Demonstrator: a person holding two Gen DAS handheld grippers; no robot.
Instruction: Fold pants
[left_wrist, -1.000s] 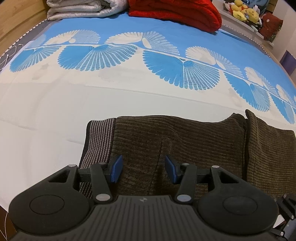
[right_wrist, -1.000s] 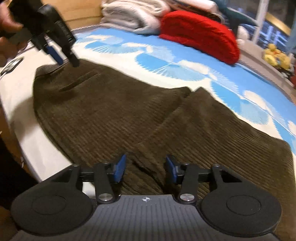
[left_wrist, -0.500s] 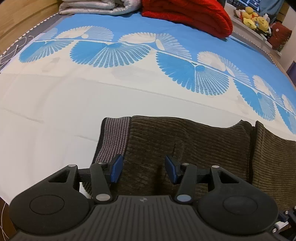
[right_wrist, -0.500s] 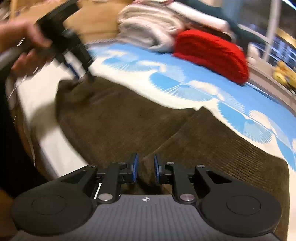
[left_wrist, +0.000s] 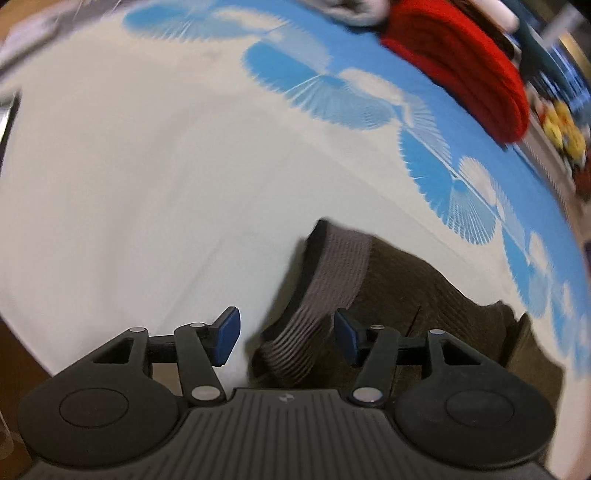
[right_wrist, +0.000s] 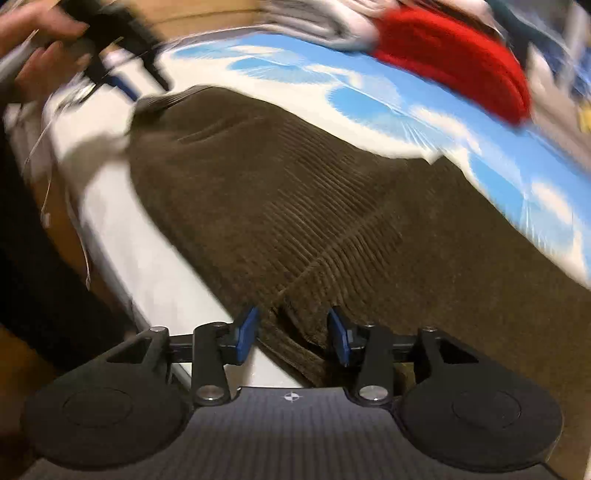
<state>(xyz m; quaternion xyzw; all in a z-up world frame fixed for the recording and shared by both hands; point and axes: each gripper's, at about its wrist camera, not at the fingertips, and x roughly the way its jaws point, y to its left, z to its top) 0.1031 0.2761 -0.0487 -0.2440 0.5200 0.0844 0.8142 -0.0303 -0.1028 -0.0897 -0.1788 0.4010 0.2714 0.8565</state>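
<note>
Brown corduroy pants lie flat on the bed, with a grey ribbed waistband at their left end. My left gripper is open, its blue pads on either side of the waistband's near corner. It also shows in the right wrist view, held by a hand at the waistband end. My right gripper is open, its pads straddling a fold at the pants' near edge. Both views are blurred by motion.
The bedsheet is white near me, with blue fan patterns farther back. A red blanket and grey folded bedding lie at the head. Yellow plush toys sit at the right. The bed's near edge runs beside my right gripper.
My left gripper swung left to the waistband corner, still open. My right gripper, nearly shut half a second ago, has opened again at the pants' near edge.
</note>
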